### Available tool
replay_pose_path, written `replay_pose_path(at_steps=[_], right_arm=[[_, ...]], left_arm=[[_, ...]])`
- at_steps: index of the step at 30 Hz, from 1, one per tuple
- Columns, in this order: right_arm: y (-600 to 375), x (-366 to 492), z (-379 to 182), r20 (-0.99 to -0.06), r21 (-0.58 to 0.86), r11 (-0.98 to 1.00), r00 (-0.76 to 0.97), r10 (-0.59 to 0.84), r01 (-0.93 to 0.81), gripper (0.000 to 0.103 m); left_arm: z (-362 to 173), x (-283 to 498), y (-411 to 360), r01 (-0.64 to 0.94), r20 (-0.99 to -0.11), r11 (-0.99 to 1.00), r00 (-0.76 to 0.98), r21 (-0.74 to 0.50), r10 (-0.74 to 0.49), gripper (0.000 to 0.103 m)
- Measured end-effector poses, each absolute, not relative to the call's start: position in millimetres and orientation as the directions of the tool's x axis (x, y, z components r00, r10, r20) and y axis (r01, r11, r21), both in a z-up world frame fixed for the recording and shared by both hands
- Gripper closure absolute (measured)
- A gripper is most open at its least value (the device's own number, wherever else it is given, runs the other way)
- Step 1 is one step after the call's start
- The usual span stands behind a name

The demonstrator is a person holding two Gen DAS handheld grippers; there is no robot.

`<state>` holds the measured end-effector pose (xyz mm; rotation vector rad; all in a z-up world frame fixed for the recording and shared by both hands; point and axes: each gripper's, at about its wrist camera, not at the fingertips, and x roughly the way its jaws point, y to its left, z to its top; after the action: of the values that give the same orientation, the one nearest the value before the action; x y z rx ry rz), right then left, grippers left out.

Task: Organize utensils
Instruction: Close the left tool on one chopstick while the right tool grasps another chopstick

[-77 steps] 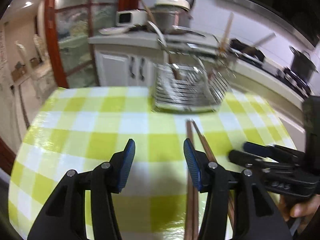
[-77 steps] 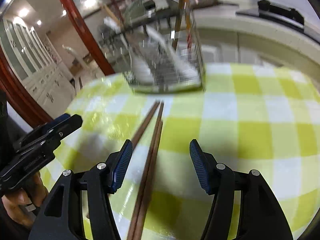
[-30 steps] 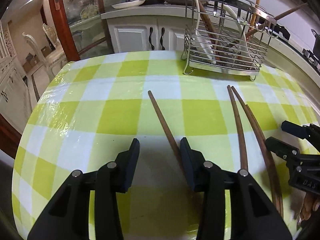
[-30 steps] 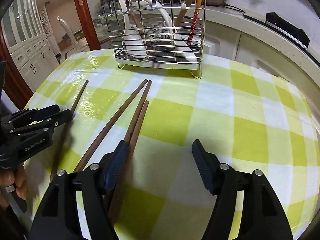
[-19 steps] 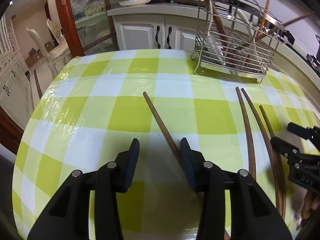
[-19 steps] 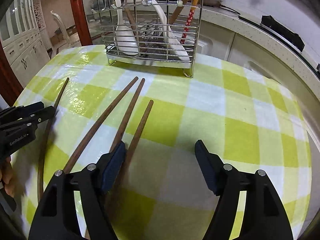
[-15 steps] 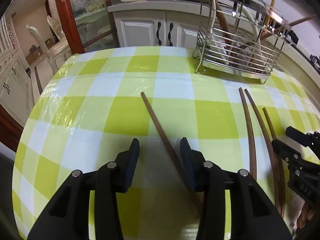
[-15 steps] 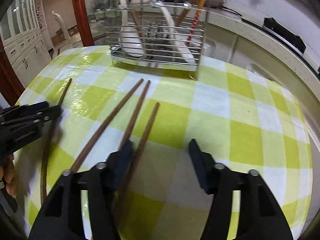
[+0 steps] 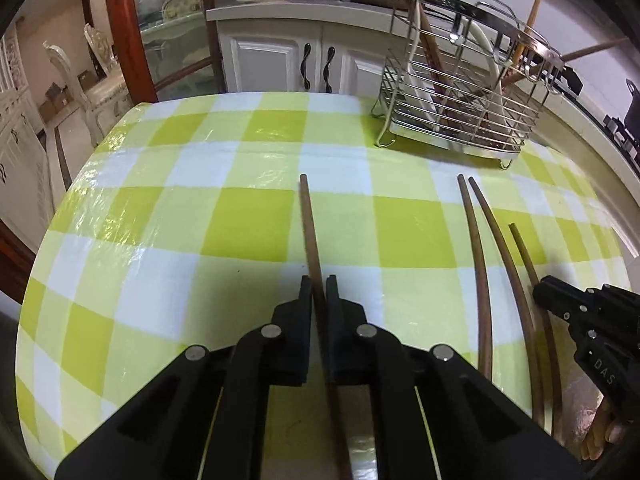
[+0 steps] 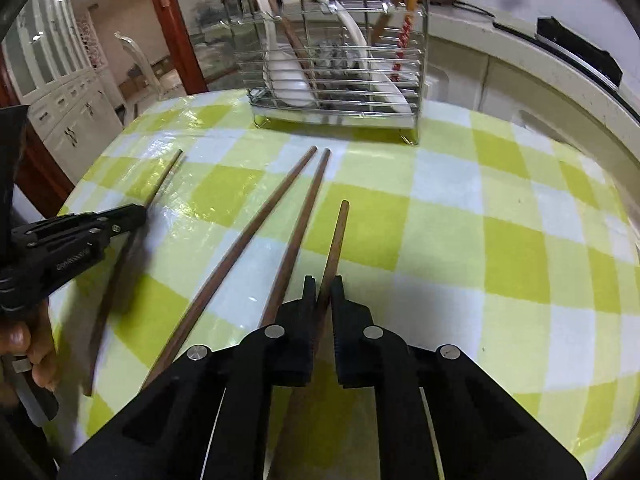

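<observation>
- Green-and-white checked cloth covers the table (image 9: 120,216), and a wire utensil rack (image 9: 460,120) stands at its far edge, already holding spoons and sticks, with white kitchen cabinets behind it.
- Half a second ago both tools stood wide open over the cloth; now each has closed on a chopstick.
- Left gripper (image 9: 319,292): its jaws are pinched nearly together on the lone chopstick (image 9: 308,224), which lies mid-table, tip pointing at the far edge.
- Right gripper (image 10: 323,292): likewise narrowed to a sliver, clamping the short-lying chopstick (image 10: 338,236), the rightmost of the group.
- Two loose chopsticks (image 10: 280,208) lie side by side between the gripped ones, untouched, tips just short of the rack.
- Both sticks appear to rest on the cloth, so I judge the grasps made but the lift not begun.
- Next would likely be raising each stick and carrying it to the rack; the thin grip could let a stick swivel.
</observation>
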<state>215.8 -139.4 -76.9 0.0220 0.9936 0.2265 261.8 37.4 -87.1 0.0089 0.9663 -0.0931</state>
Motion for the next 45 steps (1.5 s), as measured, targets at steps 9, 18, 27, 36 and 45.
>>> replay_pose_path(at_steps=[9,18,27,36,45], right_arm=[[-143,203,-73,-0.830,0.122,0.980,0.526,0.187,-0.157,0.050],[-127,200,-80,-0.833,0.060,0.977,0.529,0.161,-0.202,0.075],[-144,205,-71,-0.816,0.184,0.962,0.514,0.265,-0.204,0.098],[-149,209,-74,-0.836,0.138,0.975,0.507,0.210,-0.176,0.095],[-144,216,-78,-0.843,0.119,0.974,0.499,0.202,-0.193,0.093]], left_arm=[[-91,258,43,0.083,-0.826,0.994,0.554,-0.066,-0.101,0.087],[-91,256,37,0.100,-0.827,0.995,0.558,-0.010,-0.065,0.095],[-74,246,38,0.107,-0.802,0.993,0.588,-0.052,-0.106,0.096],[-75,242,37,0.102,-0.804,0.993,0.585,-0.057,-0.106,0.096],[-79,243,41,0.091,-0.806,0.994,0.583,-0.062,-0.103,0.096]])
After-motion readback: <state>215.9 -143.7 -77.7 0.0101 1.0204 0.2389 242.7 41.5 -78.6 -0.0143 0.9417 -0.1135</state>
